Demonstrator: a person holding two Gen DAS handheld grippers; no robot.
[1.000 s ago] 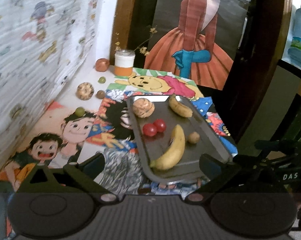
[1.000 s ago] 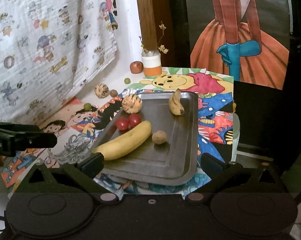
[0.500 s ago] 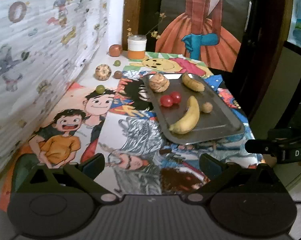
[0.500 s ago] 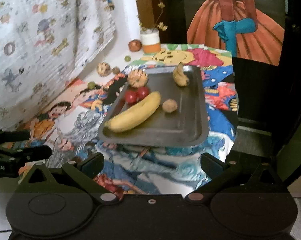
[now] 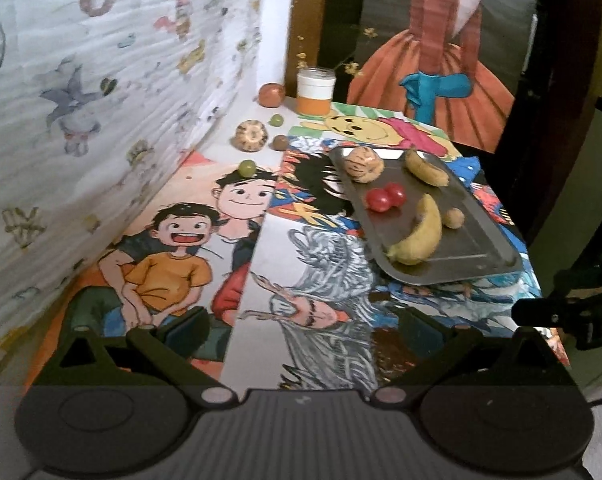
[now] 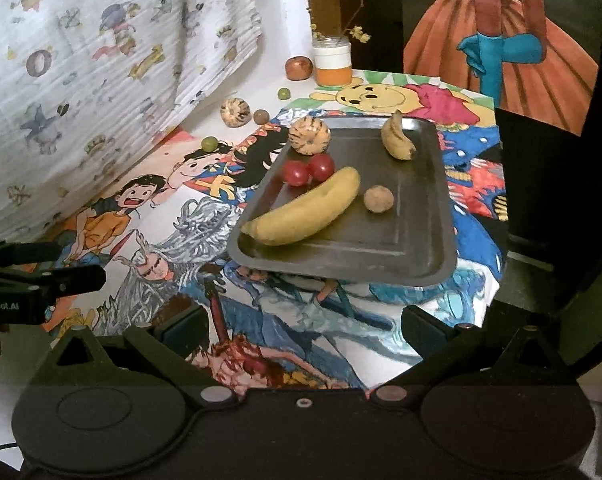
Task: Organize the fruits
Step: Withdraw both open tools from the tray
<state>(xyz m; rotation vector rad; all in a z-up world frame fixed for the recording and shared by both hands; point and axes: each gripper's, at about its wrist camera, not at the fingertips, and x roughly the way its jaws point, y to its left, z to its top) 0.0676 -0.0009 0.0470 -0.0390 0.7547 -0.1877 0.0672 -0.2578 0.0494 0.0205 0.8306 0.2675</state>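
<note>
A grey metal tray (image 6: pixel 421 256) (image 5: pixel 477 256) sits on the cartoon-covered table. It holds a large yellow banana (image 6: pixel 309 210) (image 5: pixel 419 232), a small banana (image 6: pixel 397 138), two red tomatoes (image 6: pixel 309 170) (image 5: pixel 385 198), a striped round fruit (image 6: pixel 309 136) (image 5: pixel 363 164) and a small brown fruit (image 6: pixel 378 199). Off the tray by the wall lie another striped fruit (image 5: pixel 252 135), green grapes (image 5: pixel 247 168), a brown fruit (image 5: pixel 280 142) and a red apple (image 5: pixel 271 94). My left gripper (image 5: pixel 301 326) and right gripper (image 6: pixel 301 326) are open and empty, back from the tray.
A white and orange jar (image 5: pixel 315 91) with dried flowers stands at the far corner. A patterned cloth (image 5: pixel 101 100) hangs along the left. The table edge (image 6: pixel 497 280) drops off on the right beside dark furniture. A painting of an orange dress (image 5: pixel 441 72) stands behind.
Both grippers have pulled back and up from the tray, so more of the table shows. The fruits and tray have not moved.
</note>
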